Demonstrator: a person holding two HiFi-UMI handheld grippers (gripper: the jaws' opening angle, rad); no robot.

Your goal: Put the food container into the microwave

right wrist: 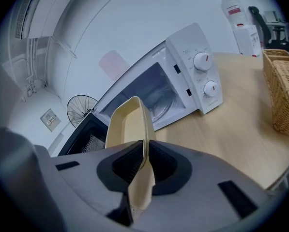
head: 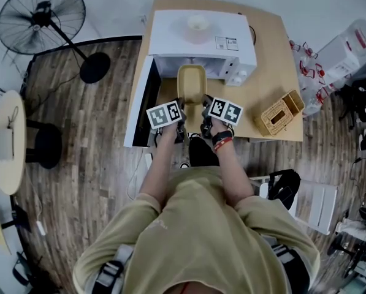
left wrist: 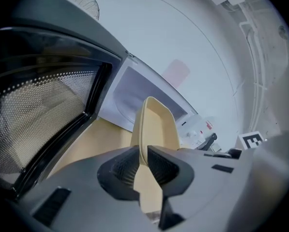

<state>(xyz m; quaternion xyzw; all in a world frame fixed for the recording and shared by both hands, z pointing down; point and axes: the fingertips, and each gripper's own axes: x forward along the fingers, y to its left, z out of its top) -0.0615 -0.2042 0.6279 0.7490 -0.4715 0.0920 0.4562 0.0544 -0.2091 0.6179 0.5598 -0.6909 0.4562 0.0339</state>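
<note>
Container (head: 191, 79): tan open tray, looks empty. Held just ahead of both tools, at the open microwave (head: 201, 38) mouth. Left tool (left wrist: 143, 166) clamped on its left rim, right tool (right wrist: 145, 161) on its right rim. Probably light, stiff and thin-walled, so opposite rim grips suit it.

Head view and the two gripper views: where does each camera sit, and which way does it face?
Head view: on the person's head, facing steeply down at the table and open microwave; shoulders, forearms, left gripper and right gripper show.
Left gripper view: on the left gripper, facing along its jaws, shut on the food container, towards the microwave door.
Right gripper view: on the right gripper, facing the dials and a wicker basket; jaws shut on the container's other side.
Shared: both gripper views show the container and microwave cavity.
</note>
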